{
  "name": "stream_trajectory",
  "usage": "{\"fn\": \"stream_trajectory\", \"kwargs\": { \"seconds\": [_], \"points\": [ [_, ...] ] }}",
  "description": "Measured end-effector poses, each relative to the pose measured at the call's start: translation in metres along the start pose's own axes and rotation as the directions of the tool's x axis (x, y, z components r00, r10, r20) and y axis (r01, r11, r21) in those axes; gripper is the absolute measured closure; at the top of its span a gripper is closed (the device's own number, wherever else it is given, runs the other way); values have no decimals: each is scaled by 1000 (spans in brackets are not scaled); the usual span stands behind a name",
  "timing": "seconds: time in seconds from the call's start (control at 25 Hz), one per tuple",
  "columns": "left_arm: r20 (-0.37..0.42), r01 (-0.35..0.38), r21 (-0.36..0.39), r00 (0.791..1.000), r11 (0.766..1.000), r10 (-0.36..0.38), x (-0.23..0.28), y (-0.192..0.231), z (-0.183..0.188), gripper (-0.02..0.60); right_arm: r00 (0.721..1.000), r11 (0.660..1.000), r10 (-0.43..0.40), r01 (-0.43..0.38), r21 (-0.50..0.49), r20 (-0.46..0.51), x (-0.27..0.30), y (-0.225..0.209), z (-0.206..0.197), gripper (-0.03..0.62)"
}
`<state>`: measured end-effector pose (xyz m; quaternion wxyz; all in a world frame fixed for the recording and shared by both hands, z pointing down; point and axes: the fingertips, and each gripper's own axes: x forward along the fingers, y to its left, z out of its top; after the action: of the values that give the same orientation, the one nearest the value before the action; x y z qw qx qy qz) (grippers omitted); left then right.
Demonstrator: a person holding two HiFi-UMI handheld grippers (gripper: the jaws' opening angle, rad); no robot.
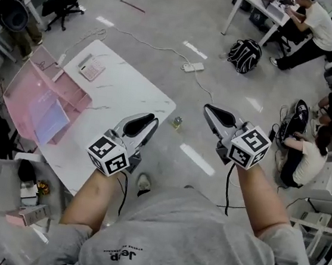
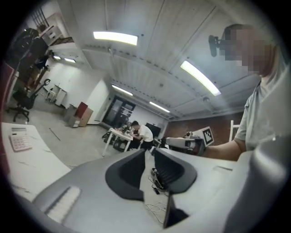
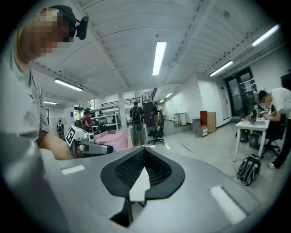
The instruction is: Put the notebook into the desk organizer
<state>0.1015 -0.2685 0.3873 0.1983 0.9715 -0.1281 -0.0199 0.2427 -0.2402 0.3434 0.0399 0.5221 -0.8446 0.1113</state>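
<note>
Over on the left of the head view, the white table [image 1: 128, 94] has the pink desk organizer [image 1: 24, 90] on its far-left end, and the bluish-lilac notebook [image 1: 50, 119] is already inside it, leaning at a tilt. Can't tell which compartment tbh. A calculator [image 1: 92, 69] lies on the table just beyond the organizer. Both grippers are held up off the table, well apart from the organizer: the left gripper [image 1: 149, 122] hangs past the table's near corner and the right gripper [image 1: 209, 109] is out over bare floor.

Left gripper view: jaws pulled in narrow, just a thin slit between the tips, nothing in it, only floor showing through.

Right gripper view: jaw tips meet at the front, so it's closed and empty, with the organizer pink in the background behind the other gripper
</note>
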Motion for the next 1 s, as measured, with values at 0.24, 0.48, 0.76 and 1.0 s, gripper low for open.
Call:
{"fn": "stream_trajectory", "kwargs": {
  "seconds": [0.24,0.48,0.76,1.0],
  "points": [
    [-88,207,39,975,978,-203,82,-71,-13,493,980,981,-195,195,16,23,-103,-30,-12,592],
    [-207,377,52,910,925,-360,129,-136,-48,522,915,914,-401,397,84,40,-201,-34,-45,592],
    [-314,457,77,855,886,-413,161,-229,-114,522,858,852,-513,506,137,20,-323,-33,-100,592],
    [-305,424,93,873,901,-380,180,-274,-136,523,862,848,-507,499,178,0,-387,-40,-130,592]
  ]
}}
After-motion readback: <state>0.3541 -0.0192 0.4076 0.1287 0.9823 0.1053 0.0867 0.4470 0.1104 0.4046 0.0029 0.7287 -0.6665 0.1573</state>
